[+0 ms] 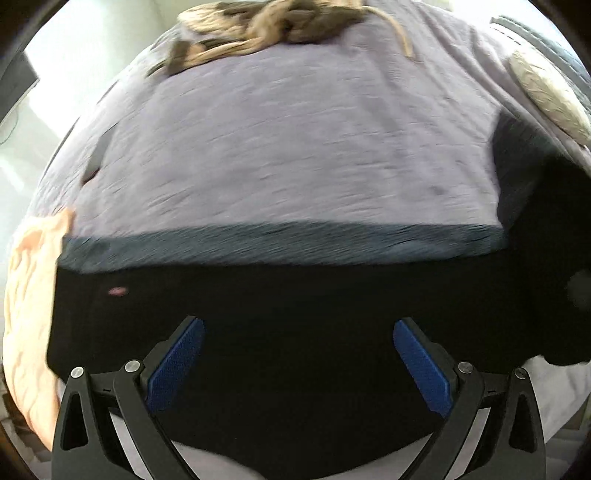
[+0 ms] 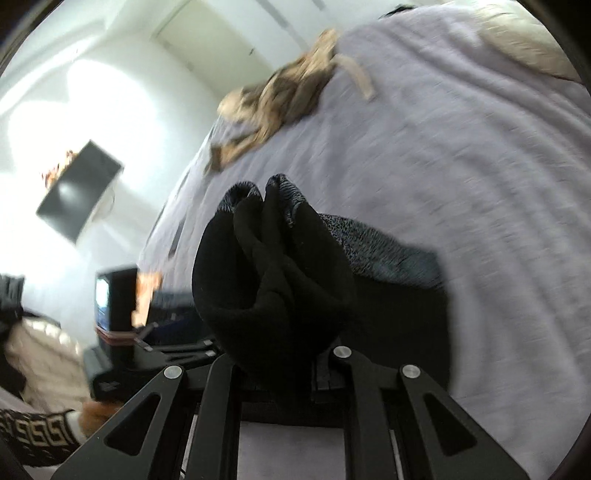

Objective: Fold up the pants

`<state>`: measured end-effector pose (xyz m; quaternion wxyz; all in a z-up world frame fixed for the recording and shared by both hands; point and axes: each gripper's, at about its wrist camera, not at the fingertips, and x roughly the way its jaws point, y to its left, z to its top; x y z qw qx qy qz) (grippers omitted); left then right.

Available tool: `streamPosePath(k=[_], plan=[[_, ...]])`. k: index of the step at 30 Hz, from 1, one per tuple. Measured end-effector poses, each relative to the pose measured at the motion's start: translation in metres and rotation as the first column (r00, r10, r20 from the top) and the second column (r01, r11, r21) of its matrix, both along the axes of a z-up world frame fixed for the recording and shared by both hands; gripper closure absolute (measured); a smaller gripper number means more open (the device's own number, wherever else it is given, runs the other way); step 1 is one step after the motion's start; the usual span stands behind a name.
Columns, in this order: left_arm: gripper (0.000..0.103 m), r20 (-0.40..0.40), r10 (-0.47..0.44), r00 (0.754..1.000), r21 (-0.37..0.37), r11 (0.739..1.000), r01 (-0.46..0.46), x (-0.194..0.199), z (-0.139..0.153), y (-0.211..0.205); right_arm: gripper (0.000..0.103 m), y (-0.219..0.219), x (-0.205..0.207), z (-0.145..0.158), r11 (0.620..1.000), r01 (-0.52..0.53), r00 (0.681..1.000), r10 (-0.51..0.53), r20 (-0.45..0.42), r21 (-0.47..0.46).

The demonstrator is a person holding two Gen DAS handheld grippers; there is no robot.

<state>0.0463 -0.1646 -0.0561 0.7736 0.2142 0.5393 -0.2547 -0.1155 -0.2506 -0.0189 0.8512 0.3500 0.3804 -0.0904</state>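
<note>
The black pants (image 1: 295, 295) lie spread across the lavender bed cover, with a grey inner band (image 1: 280, 243) along their far edge. My left gripper (image 1: 299, 354) is open, its blue pads (image 1: 177, 362) just above the black cloth and empty. In the right wrist view my right gripper (image 2: 280, 332) is shut on a bunched fold of the pants (image 2: 273, 266), lifted off the bed; the grey lining (image 2: 384, 247) shows beside it. The right fingertips are hidden by the cloth.
A lavender bed cover (image 1: 295, 140) fills the view. A crumpled tan garment (image 1: 266, 26) lies at the far side, and shows in the right view (image 2: 280, 96). A peach cloth (image 1: 33, 295) lies at left. A pale pillow (image 1: 546, 92) sits at right. A dark screen (image 2: 77, 188) hangs on the wall.
</note>
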Motion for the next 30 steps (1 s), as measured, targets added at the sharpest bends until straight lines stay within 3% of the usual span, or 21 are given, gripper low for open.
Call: streamPosePath(k=[4, 9, 13, 16, 17, 20, 21, 23, 25, 27, 29, 30], plan=[[0.000, -0.018, 0.064, 0.998, 0.016, 0.998, -0.063, 0.025, -0.013, 0.041, 0.089, 0.056, 0.047, -0.043, 0.995, -0.069, 0.987, 0.057, -0.149, -0.072], [0.000, -0.037, 0.082, 0.996, 0.008, 0.997, -0.081, 0.041, -0.023, 0.060, 0.089, 0.113, 0.074, -0.081, 0.955, -0.127, 0.948, 0.038, -0.316, -0.267], [0.000, -0.045, 0.059, 0.997, -0.018, 0.998, -0.060, 0.042, -0.019, 0.059, 0.082, 0.135, 0.081, -0.077, 0.890, -0.197, 0.921, 0.024, -0.389, -0.410], [0.000, -0.054, 0.036, 0.998, -0.048, 0.998, -0.038, 0.040, -0.011, 0.053, 0.065, 0.156, 0.083, -0.065, 0.821, -0.277, 0.900, 0.040, -0.435, -0.498], [0.000, -0.055, 0.028, 0.998, -0.060, 0.998, -0.031, 0.038, -0.009, 0.051, 0.061, 0.161, 0.079, -0.061, 0.807, -0.293, 0.900, 0.052, -0.433, -0.513], [0.000, -0.065, -0.008, 0.998, -0.088, 0.996, 0.002, 0.033, -0.001, 0.045, 0.060, 0.175, 0.061, -0.043, 0.766, -0.337, 0.909, 0.113, -0.401, -0.547], [0.000, -0.077, -0.022, 0.997, -0.096, 0.995, 0.015, 0.029, 0.001, 0.044, 0.060, 0.174, 0.053, -0.037, 0.771, -0.342, 0.911, 0.133, -0.389, -0.537], [0.000, -0.098, -0.056, 0.994, -0.114, 0.992, 0.045, 0.022, 0.005, 0.039, 0.060, 0.155, 0.040, -0.029, 0.843, -0.300, 0.928, 0.149, -0.342, -0.447], [0.000, -0.120, -0.098, 0.988, -0.139, 0.987, 0.081, 0.012, 0.010, 0.030, 0.060, 0.120, 0.021, -0.027, 0.945, -0.181, 0.955, 0.102, -0.278, -0.274], [0.000, -0.134, -0.129, 0.983, -0.158, 0.982, 0.107, 0.003, 0.016, 0.021, 0.060, 0.082, 0.003, -0.036, 0.997, -0.049, 0.971, 0.034, -0.238, -0.057], [0.000, -0.136, -0.156, 0.978, -0.177, 0.975, 0.130, -0.006, 0.021, 0.012, 0.060, 0.050, -0.019, -0.050, 0.985, 0.086, 0.978, -0.055, -0.201, 0.151], [0.000, -0.144, -0.164, 0.976, -0.186, 0.973, 0.136, -0.009, 0.023, 0.007, 0.060, 0.039, -0.030, -0.058, 0.959, 0.143, 0.978, -0.100, -0.182, 0.243]])
